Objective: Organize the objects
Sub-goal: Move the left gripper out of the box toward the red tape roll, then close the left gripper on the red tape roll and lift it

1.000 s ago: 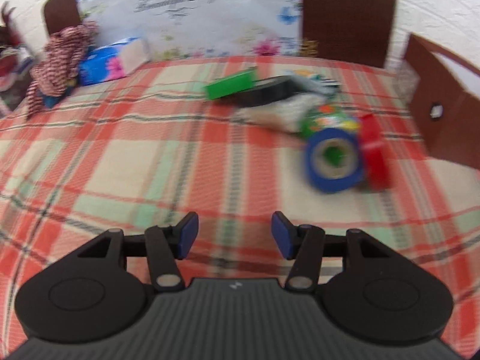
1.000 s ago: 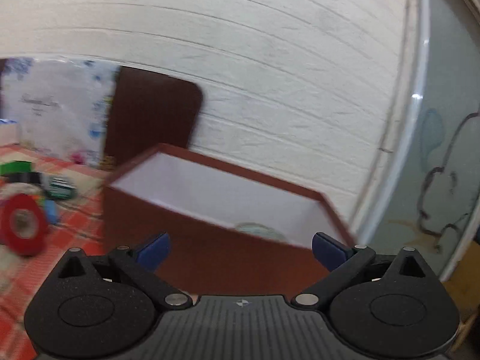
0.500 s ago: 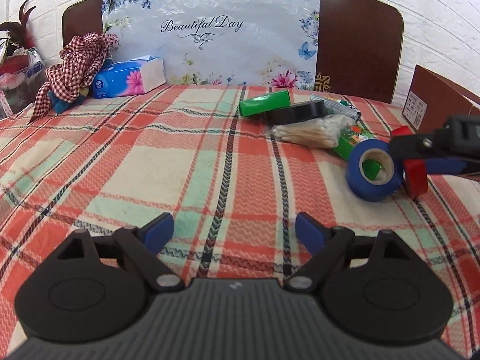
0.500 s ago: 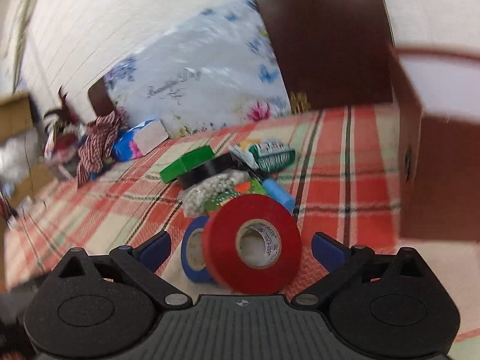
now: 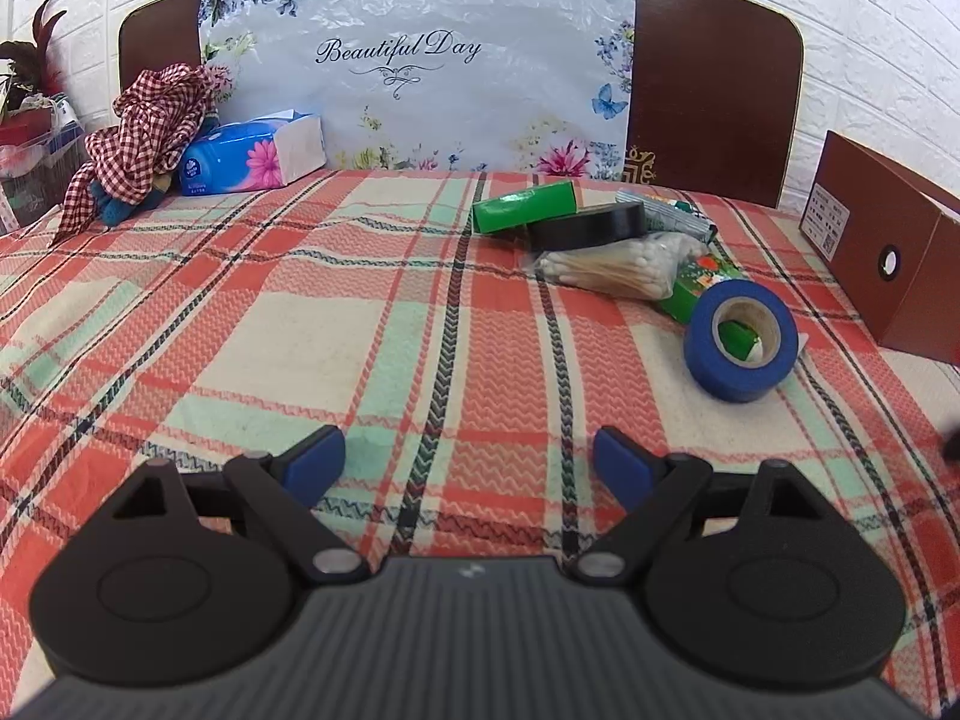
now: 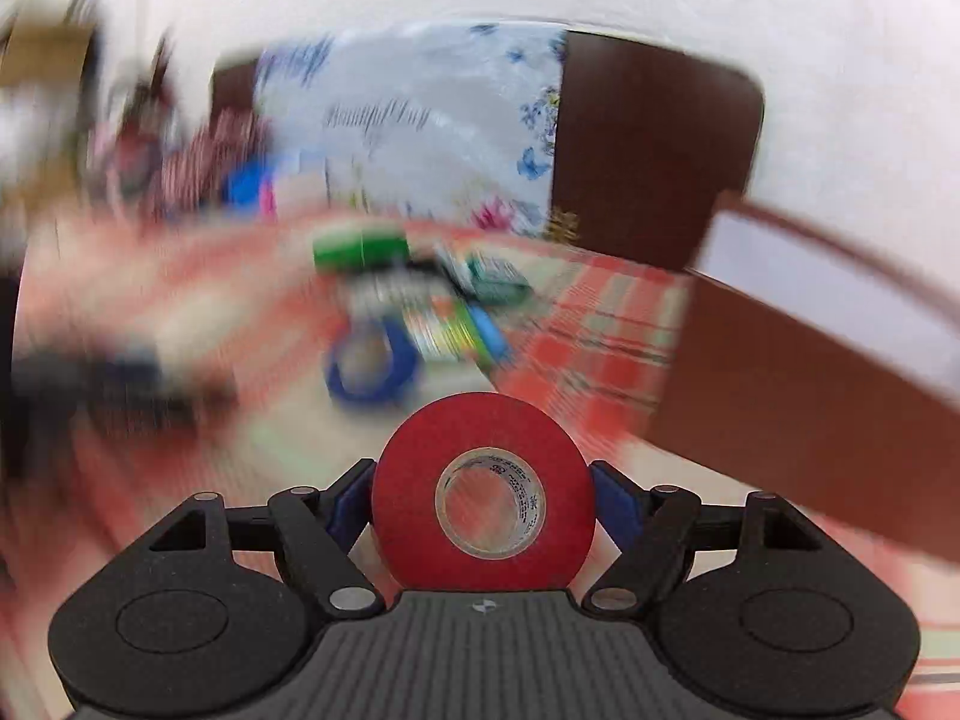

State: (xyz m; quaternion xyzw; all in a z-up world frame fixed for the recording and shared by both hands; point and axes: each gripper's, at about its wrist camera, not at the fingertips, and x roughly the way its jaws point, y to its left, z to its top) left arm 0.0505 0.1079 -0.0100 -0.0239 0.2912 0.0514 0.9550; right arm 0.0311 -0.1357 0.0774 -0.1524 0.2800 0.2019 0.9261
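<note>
My right gripper is shut on a red tape roll, held upright between the blue pads; that view is blurred by motion. A blue tape roll stands on the plaid cloth, also blurred in the right wrist view. Behind it lie a green packet, a bag of cotton swabs, a black tape roll and a green box. The brown open box stands at the right and shows in the right wrist view. My left gripper is open and empty above the cloth.
A blue tissue pack and a checked cloth bundle lie at the back left. A brown headboard with a floral "Beautiful Day" sheet stands behind. The plaid cloth covers the table.
My right gripper closed on the red tape roll and lifted it away from beside the blue roll. My left gripper opened wider and stayed in place.
</note>
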